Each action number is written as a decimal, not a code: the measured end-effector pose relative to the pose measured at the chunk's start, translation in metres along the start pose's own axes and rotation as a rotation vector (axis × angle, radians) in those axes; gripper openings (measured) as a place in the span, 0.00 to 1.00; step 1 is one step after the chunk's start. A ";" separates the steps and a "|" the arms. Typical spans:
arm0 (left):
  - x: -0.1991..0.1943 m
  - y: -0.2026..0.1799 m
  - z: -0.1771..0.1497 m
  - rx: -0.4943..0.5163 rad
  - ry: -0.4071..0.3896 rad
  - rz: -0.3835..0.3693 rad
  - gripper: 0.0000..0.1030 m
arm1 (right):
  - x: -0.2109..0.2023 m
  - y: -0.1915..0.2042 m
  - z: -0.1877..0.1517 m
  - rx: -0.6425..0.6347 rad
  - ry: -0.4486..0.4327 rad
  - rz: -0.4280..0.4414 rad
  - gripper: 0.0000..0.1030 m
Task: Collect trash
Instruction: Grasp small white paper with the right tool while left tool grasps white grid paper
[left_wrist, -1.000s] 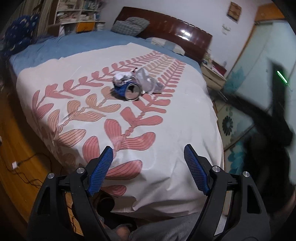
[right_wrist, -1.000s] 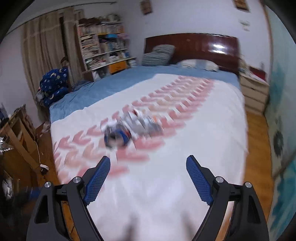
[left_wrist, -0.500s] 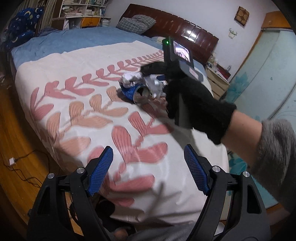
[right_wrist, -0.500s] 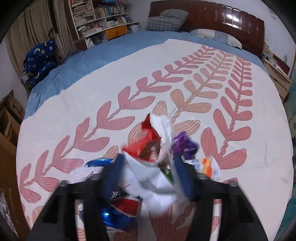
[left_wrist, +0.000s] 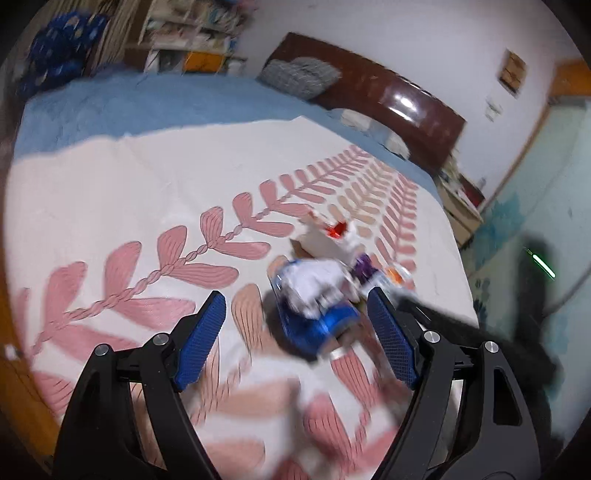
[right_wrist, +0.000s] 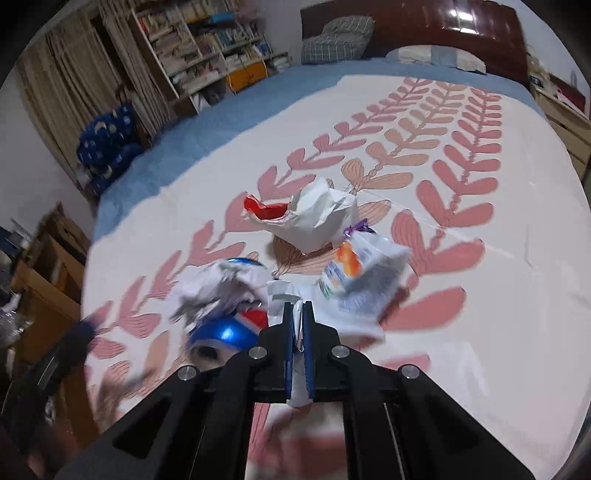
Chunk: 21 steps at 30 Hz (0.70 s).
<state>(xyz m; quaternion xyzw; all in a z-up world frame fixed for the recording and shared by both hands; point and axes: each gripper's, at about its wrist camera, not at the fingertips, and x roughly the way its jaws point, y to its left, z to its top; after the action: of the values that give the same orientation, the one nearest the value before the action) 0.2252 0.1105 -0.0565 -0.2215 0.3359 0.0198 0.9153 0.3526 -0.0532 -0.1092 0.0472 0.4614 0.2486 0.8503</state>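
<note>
Right gripper (right_wrist: 298, 314): fingers have just clamped onto a white paper scrap (right_wrist: 282, 295), apparently secured, first pickup underway. Left gripper (left_wrist: 295, 325): fingers spread, empty, nearing the blue can (left_wrist: 317, 325). Remaining trash lies mid-bed (right_wrist: 517, 258).

Each wrist camera looks forward and steeply down along its own fingers at the bedspread (left_wrist: 110, 192), from close above it. Both face toward the headboard (right_wrist: 443, 26). Shared field: the trash pile with the blue can (left_wrist: 321, 325) and crumpled paper (right_wrist: 321, 218).
</note>
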 end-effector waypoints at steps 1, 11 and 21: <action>0.016 0.006 0.005 -0.053 0.034 -0.020 0.79 | -0.009 -0.002 -0.006 0.013 -0.013 0.011 0.07; 0.089 -0.031 0.012 0.067 0.134 0.031 0.84 | -0.096 -0.033 -0.119 0.178 -0.037 0.057 0.07; 0.063 -0.018 0.008 0.008 0.060 0.050 0.40 | -0.147 -0.033 -0.173 0.199 -0.053 0.049 0.06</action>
<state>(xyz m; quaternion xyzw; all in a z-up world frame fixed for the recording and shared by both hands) 0.2822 0.0905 -0.0837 -0.2099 0.3685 0.0346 0.9050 0.1588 -0.1764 -0.1062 0.1490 0.4600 0.2208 0.8470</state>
